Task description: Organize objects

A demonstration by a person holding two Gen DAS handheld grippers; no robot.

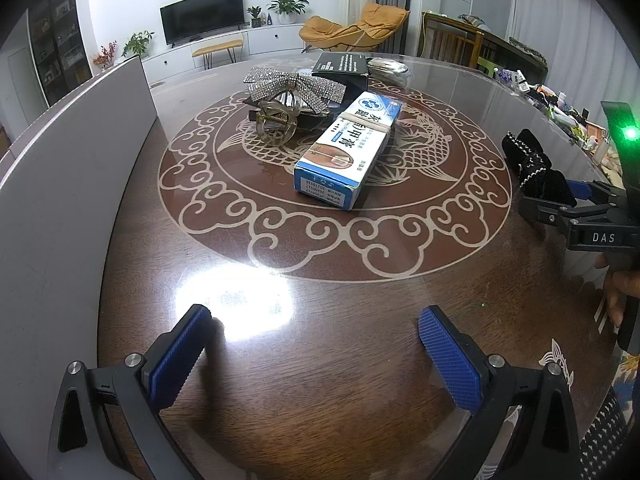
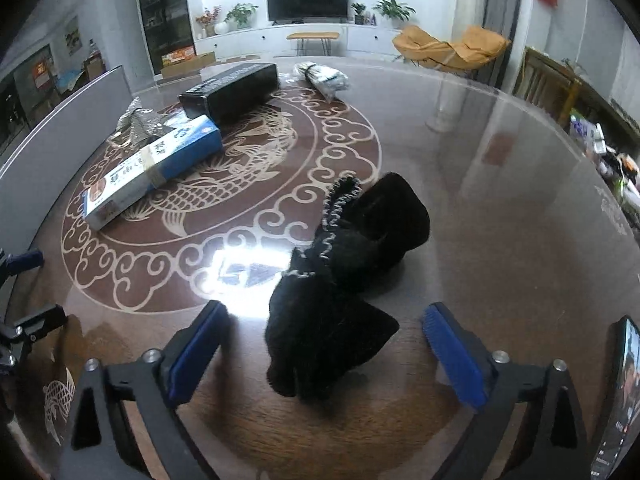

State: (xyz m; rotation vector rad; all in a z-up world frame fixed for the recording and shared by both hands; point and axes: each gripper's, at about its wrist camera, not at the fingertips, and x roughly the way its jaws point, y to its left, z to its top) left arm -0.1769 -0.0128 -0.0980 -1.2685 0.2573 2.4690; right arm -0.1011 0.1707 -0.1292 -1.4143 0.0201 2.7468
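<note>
Both jaws stand wide open and hold nothing. Your right gripper point(image 2: 320, 352) is around the black velvet bow point(image 2: 344, 280) on the worktop point(image 2: 500, 240). I judge the grasp is next: close on it.

Both wrist views low over table point(image 1: 320, 360), facing TV wall; shared: blue box point(image 1: 344, 152), perhaps black bow point(image 2: 344, 272).
</note>
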